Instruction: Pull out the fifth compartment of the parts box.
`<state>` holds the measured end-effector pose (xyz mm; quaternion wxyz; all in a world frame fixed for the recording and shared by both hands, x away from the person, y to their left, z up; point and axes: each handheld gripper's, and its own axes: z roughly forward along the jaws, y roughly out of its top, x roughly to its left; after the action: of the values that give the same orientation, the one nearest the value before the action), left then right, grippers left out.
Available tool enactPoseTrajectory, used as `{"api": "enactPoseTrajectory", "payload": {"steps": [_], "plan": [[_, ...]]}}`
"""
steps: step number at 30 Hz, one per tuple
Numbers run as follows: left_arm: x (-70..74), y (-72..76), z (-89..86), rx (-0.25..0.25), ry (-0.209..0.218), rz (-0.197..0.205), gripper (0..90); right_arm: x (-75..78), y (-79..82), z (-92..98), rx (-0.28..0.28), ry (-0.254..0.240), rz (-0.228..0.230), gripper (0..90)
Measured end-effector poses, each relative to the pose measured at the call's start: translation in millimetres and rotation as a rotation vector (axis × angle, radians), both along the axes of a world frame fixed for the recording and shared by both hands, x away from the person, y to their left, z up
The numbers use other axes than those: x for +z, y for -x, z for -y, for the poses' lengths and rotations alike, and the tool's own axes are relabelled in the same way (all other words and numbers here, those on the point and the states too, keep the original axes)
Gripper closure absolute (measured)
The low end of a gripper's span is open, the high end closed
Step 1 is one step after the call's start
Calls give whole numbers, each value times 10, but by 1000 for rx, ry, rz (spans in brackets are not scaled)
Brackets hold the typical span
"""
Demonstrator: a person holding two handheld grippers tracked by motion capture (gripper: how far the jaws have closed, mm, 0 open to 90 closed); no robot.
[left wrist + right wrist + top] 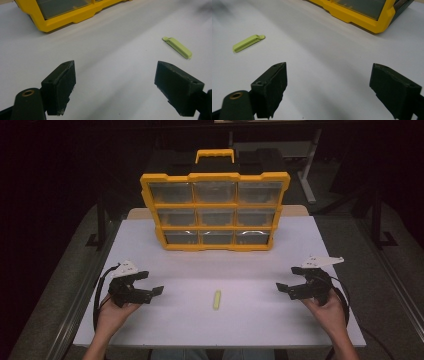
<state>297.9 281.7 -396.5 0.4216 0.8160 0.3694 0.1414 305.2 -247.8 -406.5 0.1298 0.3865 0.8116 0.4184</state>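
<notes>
While both sets of fingers stand wide and empty, left gripper (150, 282) and right gripper (289, 281) resting low at either side of the tabletop (150, 320), well apart from the clip (217, 299) lying flat midway between them. Looks light, stiff, thin plastic, likely to skid; best pinched across its narrow sides near mid-length. Yellow organizer (215, 211) standing farther back.

A small pale-green plastic clip (217, 300) lies flat on the white table (250, 320), near the front edge, roughly centred.
</notes>
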Motion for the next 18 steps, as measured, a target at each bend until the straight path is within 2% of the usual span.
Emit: {"api": "enactPoseTrajectory", "payload": {"steps": [3,5,18], "plan": [[-3,-3,0,-7,-9,-2,173,3,2,6,2,-2,7,136],[-6,0,-3,-2,4,-6,173,3,2,7,1,-4,6,136],[-21,-4,-26,-3,4,-10,176,6,7,-14,5,0,11,136]]}}
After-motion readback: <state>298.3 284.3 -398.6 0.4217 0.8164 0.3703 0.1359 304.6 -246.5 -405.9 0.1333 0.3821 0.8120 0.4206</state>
